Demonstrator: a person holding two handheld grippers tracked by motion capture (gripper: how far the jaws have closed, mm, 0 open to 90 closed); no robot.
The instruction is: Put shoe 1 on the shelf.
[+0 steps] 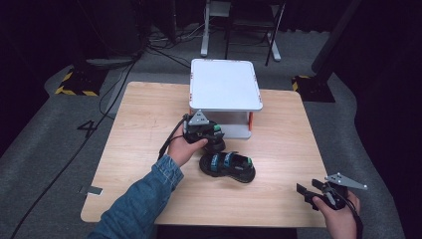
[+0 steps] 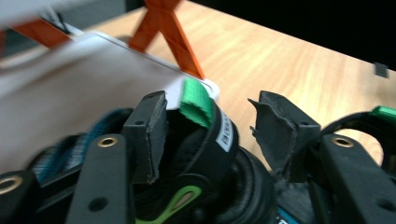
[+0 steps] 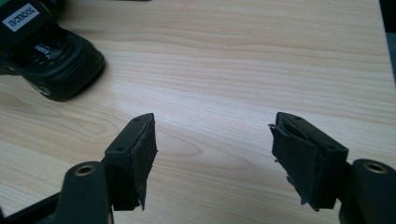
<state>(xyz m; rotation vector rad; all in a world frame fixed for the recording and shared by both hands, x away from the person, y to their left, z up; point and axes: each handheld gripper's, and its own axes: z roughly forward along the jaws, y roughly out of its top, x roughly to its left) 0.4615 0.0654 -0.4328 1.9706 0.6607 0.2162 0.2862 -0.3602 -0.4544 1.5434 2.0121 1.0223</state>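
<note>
Two black sandals with teal and green trim lie mid-table. One sandal (image 1: pixel 228 167) rests alone on the wood. The other sandal (image 1: pixel 218 144) sits just behind it, at the foot of a white shelf (image 1: pixel 225 84), under my left gripper (image 1: pixel 211 135). In the left gripper view my left gripper (image 2: pixel 209 106) straddles that sandal's heel strap (image 2: pixel 219 140) with its green tab (image 2: pixel 198 105). The jaws are apart and a gap shows beside the right pad (image 2: pixel 275 130). My right gripper (image 1: pixel 305 195) hovers open near the front right edge; in its own view the right gripper (image 3: pixel 212 135) holds nothing, and a sandal (image 3: pixel 56 56) lies at top left.
The white shelf (image 2: pixel 70 79) stands on orange legs (image 2: pixel 163 32) at the back centre of the wooden table (image 1: pixel 149 109). Bare wood lies to the left and right of the sandals. Cables and stands cover the dark floor beyond.
</note>
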